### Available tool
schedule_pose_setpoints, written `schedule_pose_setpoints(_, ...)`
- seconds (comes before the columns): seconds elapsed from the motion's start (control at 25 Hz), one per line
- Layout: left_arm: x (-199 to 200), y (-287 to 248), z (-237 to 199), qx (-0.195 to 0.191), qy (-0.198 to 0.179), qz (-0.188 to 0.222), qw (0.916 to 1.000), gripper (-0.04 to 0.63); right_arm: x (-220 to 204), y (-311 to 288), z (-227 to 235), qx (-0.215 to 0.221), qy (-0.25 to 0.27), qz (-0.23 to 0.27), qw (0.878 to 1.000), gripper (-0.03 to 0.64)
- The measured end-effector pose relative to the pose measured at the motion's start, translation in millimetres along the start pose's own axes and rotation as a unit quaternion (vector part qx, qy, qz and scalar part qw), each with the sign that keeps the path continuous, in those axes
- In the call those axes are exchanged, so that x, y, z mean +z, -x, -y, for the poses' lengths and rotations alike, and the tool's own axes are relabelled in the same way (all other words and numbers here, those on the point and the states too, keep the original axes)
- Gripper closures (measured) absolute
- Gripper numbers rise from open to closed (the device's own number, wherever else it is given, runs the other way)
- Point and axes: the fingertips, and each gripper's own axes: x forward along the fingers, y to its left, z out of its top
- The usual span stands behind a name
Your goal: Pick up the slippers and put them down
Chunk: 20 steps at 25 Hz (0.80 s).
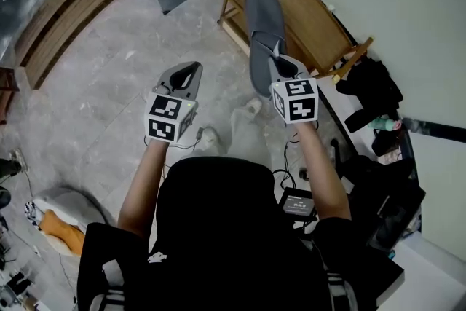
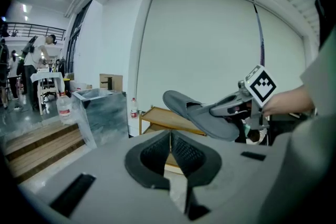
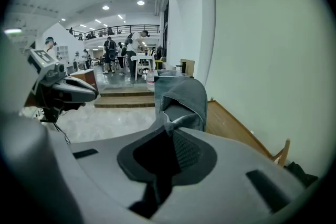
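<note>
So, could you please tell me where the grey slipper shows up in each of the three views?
Head view: upper centre, the slipper is held at its heel by the right gripper, over the wooden rack.
Left gripper view: right of centre, in front of the pale wall.
Right gripper view: centre, rising from the gripper's shut jaws.
Shared landmark: the rack, below the slipper or to its right.

One grey slipper (image 1: 263, 25), one wooden rack (image 1: 309, 7), two tongs: left tongs (image 1: 191, 71), right tongs (image 1: 279, 59).
</note>
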Motion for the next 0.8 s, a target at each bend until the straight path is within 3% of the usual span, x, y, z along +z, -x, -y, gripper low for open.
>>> schedule_pose_setpoints(0.32, -9, 21, -24, 0.021, 0.013, 0.001, 0.9997, 0.588, 18, -16, -34, 0.031, 0.038, -0.007, 0.999, 0.6)
schedule_pose_setpoints(0.8, -50, 16, -22, 0.014, 0.036, -0.035, 0.9986, 0.588, -2, -35, -59, 0.06, 0.024, -0.029, 0.998, 0.6)
